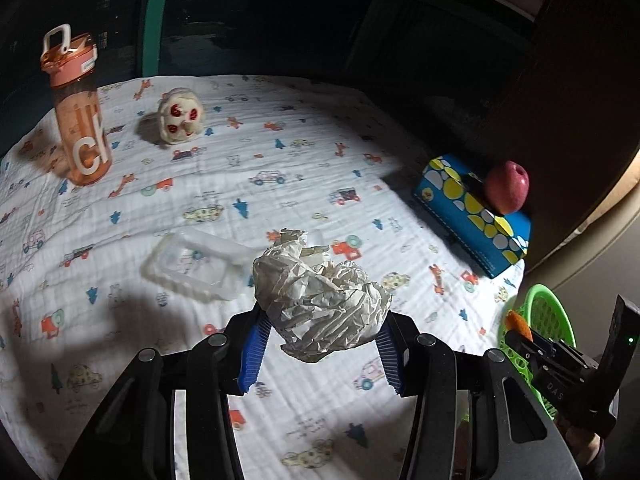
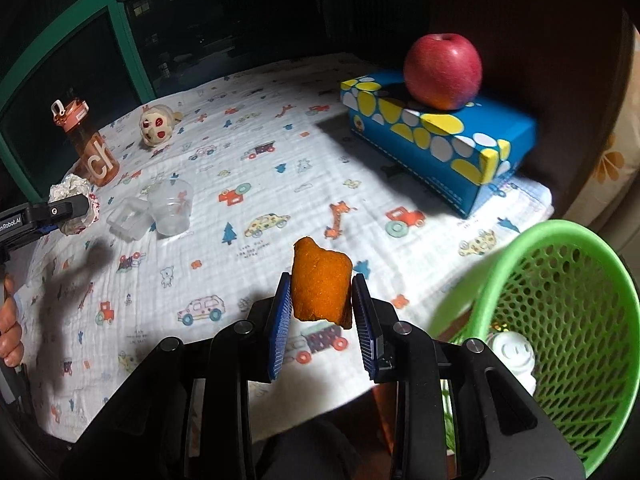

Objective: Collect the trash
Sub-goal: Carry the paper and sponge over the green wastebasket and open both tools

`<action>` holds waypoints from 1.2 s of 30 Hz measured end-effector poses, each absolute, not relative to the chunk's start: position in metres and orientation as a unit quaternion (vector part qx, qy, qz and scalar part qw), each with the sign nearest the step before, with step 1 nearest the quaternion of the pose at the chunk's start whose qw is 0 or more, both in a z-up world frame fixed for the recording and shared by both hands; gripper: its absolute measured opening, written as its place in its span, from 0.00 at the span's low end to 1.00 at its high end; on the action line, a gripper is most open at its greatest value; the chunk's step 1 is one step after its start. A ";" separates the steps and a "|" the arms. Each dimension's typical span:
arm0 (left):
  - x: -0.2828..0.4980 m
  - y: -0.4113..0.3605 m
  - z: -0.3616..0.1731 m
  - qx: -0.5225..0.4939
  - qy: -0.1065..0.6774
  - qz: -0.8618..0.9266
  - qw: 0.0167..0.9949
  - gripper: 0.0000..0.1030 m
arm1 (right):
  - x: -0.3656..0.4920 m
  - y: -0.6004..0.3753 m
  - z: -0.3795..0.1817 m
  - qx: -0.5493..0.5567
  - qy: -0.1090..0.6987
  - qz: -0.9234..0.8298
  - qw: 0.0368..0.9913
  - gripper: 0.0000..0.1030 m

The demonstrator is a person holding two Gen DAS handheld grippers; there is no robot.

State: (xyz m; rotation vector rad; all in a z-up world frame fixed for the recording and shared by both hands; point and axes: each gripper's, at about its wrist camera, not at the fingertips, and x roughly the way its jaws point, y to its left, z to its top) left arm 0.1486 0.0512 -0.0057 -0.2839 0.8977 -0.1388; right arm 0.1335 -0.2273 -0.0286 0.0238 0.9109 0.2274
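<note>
Spread over the whole tabletop, a white cloth (image 2: pixel 280 184) printed with small cars, trains and giraffes. At two o'clock in the right wrist view, a blue tissue box (image 2: pixel 440 140) with yellow and white dots, lying on the cloth near the far right edge. At four o'clock in the same view, a green mesh basket (image 2: pixel 560 300) just beyond the cloth's edge, tilted toward the camera, holding a small white item at its bottom, too unclear to name. At ten o'clock in the left wrist view, an orange water bottle (image 1: pixel 80 120) standing upright. Clamped between the blue pads of the left gripper (image 1: pixel 320 340) and lifted clear of the cloth, a crumpled ball of white paper (image 1: pixel 320 300), at six o'clock of the clear tray. On top of the tissue box, a red apple (image 2: pixel 442 70). At nine o'clock of the paper ball, a clear plastic tray (image 1: pixel 196 268) lying on the cloth. Just beside that tray, seen from the right wrist, a clear plastic cup (image 2: pixel 172 208). At eleven o'clock in the left wrist view, a small cream toy (image 1: pixel 178 116) with red spots. Pinched between the narrow-set pads of the right gripper (image 2: pixel 322 320), a piece of orange peel (image 2: pixel 320 284), off the cloth, at nine o'clock of the basket.
</note>
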 end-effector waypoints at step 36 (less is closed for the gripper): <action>0.149 -0.206 0.021 -0.029 0.446 -0.279 0.850 0.46 | 0.063 -0.415 -0.040 0.103 0.454 -0.037 0.884 0.41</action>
